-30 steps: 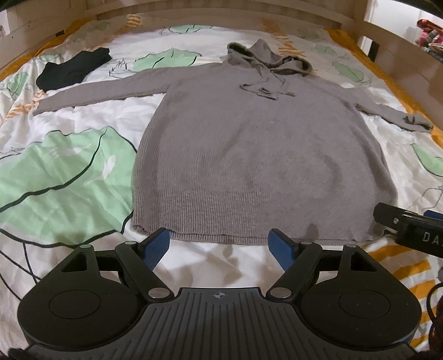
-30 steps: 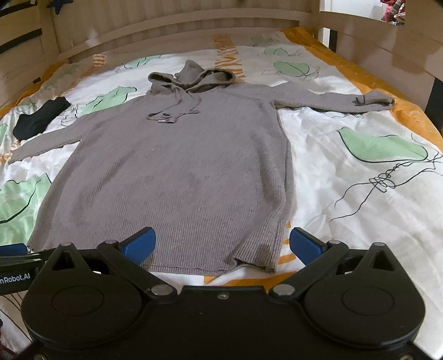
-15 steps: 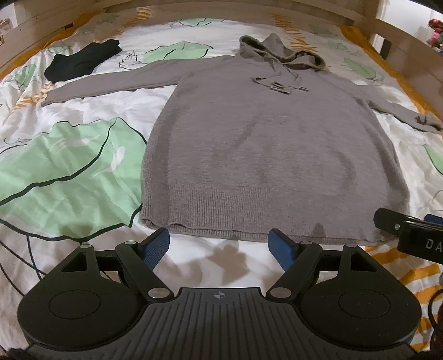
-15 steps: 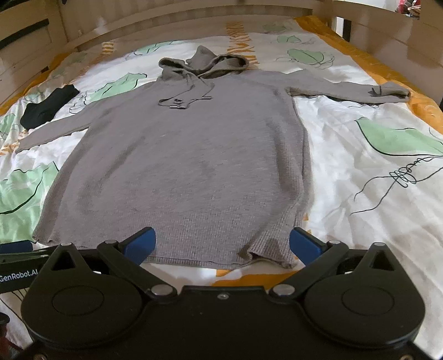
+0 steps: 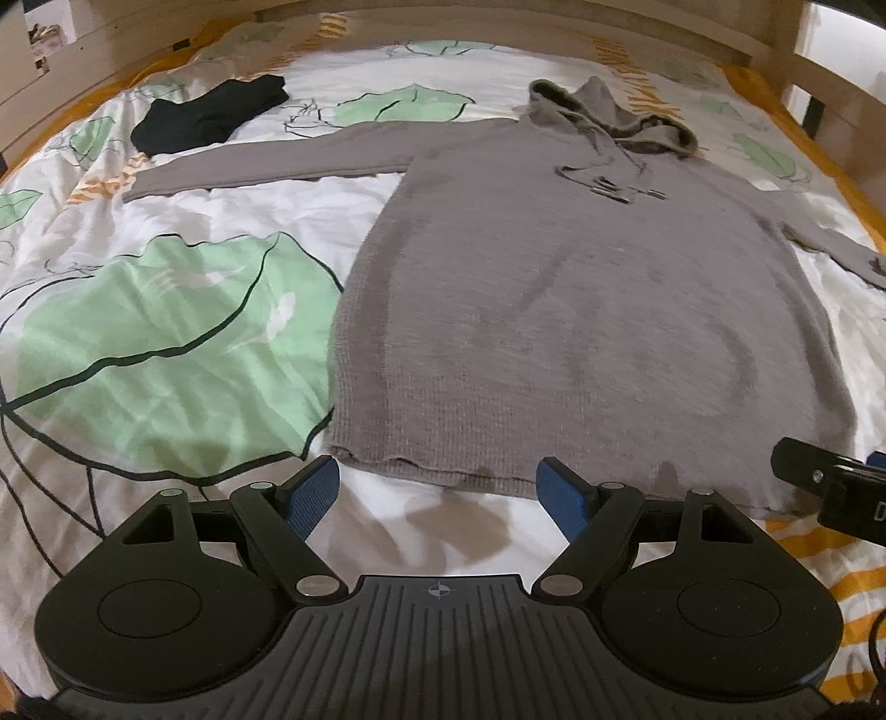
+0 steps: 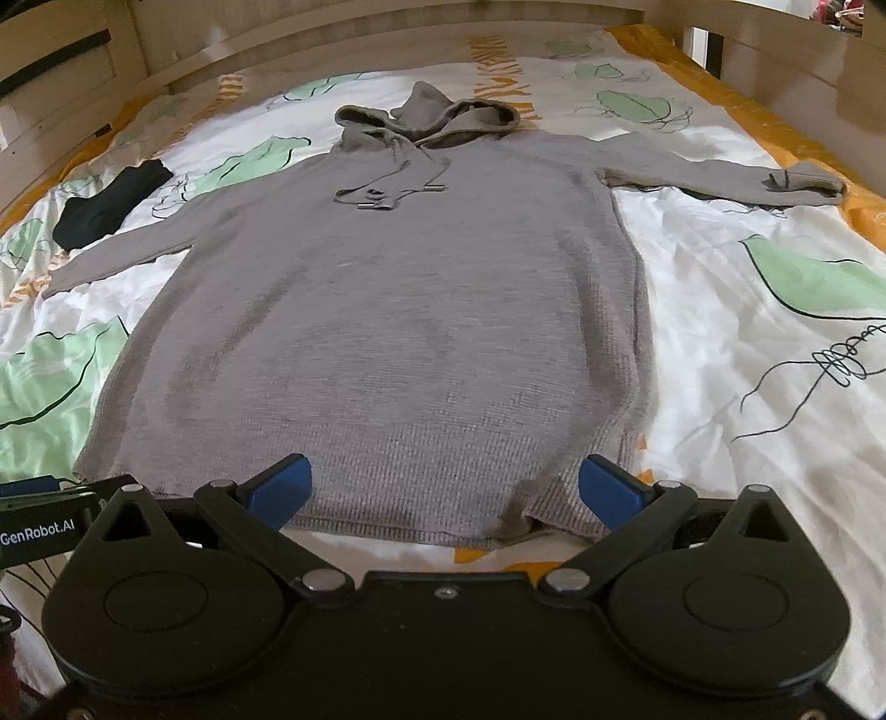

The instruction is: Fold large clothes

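A long grey knitted hoodie [image 5: 581,310] [image 6: 398,332] lies flat on the bed, front up, hood at the far end and both sleeves spread out sideways. My left gripper [image 5: 440,490] hovers open just short of the hem's left corner, with nothing between its blue pads. My right gripper [image 6: 446,490] stands open over the hem near the right corner, the knit visible between its fingers but not pinched. Each gripper's black body shows at the edge of the other's view.
The bed cover [image 5: 166,343] is white with large green leaf prints and orange stripes. A folded black garment [image 5: 205,119] [image 6: 111,205] lies at the far left beside the left sleeve. Wooden bed rails [image 6: 332,39] run around the far end and both sides.
Both views have tipped further down and crept closer to the hem, so the hoodie fills more of each frame. The jaws keep the same width; the hoodie lies unmoved.
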